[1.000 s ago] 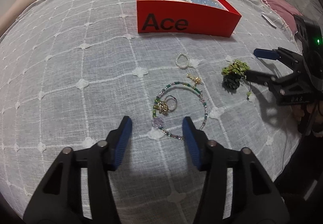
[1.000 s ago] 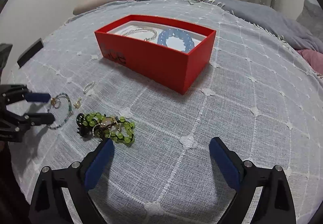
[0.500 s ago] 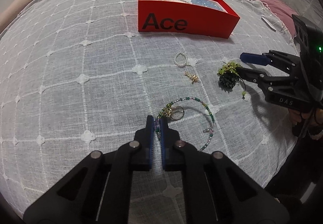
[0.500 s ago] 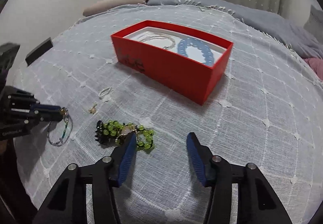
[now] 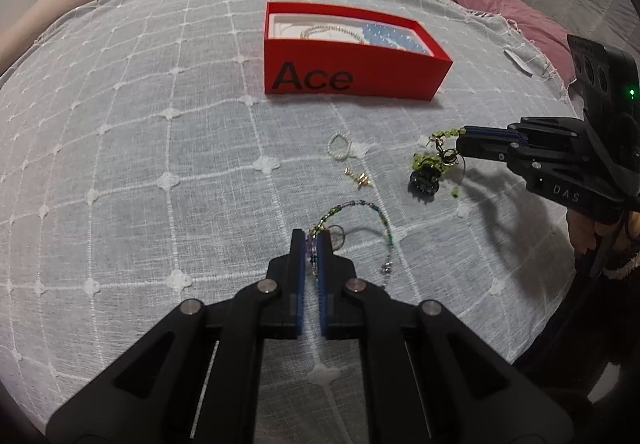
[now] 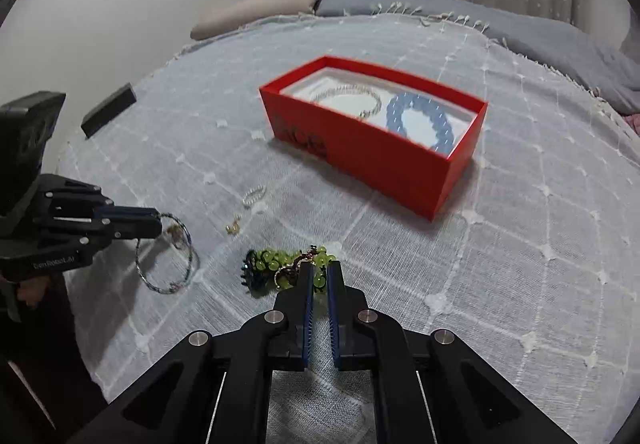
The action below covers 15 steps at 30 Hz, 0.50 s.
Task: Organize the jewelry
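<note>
My left gripper [image 5: 313,240] is shut on a thin green-and-purple beaded bracelet [image 5: 382,222] that hangs from it just above the bedspread; it also shows in the right wrist view [image 6: 168,268]. My right gripper [image 6: 319,272] is shut on a green bead bracelet with a dark tassel [image 6: 272,270], lifted a little; it also shows in the left wrist view [image 5: 430,164]. The red "Ace" box [image 5: 352,80] stands beyond, holding a blue bead bracelet [image 6: 420,122] and a silver chain [image 6: 352,96].
A small pearl ring [image 5: 338,146] and a gold earring [image 5: 358,178] lie on the white grid bedspread [image 5: 140,164] between box and grippers. A black flat object [image 6: 108,116] lies at the bed's left edge. Pillows and a grey blanket lie behind.
The left gripper closed on the thin beaded bracelet and lifted it. The right gripper moved to the green bracelet, closed on it and raised it slightly.
</note>
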{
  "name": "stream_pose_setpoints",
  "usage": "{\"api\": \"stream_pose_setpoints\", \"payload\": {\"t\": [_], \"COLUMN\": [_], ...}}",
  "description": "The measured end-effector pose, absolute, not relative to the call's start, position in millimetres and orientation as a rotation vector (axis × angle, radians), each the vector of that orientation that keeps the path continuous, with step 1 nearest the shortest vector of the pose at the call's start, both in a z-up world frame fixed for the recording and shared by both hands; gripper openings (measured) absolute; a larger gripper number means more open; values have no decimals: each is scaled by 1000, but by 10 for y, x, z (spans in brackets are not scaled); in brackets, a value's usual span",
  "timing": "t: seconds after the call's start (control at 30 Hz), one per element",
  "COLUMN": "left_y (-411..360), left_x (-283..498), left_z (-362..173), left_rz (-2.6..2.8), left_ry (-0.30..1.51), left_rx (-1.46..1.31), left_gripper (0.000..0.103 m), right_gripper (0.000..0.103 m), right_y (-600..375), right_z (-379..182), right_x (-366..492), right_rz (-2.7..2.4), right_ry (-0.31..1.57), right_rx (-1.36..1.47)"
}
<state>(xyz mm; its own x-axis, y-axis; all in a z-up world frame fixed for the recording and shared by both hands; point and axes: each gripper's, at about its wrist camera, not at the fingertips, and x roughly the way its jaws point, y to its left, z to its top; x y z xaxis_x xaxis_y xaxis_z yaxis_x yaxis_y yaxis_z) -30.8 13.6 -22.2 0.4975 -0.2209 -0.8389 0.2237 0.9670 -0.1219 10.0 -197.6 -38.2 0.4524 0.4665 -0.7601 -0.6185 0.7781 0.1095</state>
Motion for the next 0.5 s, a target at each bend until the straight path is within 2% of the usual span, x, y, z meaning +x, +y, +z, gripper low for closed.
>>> {"api": "stream_pose_setpoints", "payload": {"t": [0.5], "left_y": [125], "left_x": [-306], "left_z": [122], "left_rz": [-292], "left_ry": [912], "left_rx": [-36], "left_gripper": [6], "right_gripper": [6], "right_y": [-2244], "right_z": [248], "right_x": [-28], "right_rz": [705], "right_ry": [733], "right_rx": [-74]}}
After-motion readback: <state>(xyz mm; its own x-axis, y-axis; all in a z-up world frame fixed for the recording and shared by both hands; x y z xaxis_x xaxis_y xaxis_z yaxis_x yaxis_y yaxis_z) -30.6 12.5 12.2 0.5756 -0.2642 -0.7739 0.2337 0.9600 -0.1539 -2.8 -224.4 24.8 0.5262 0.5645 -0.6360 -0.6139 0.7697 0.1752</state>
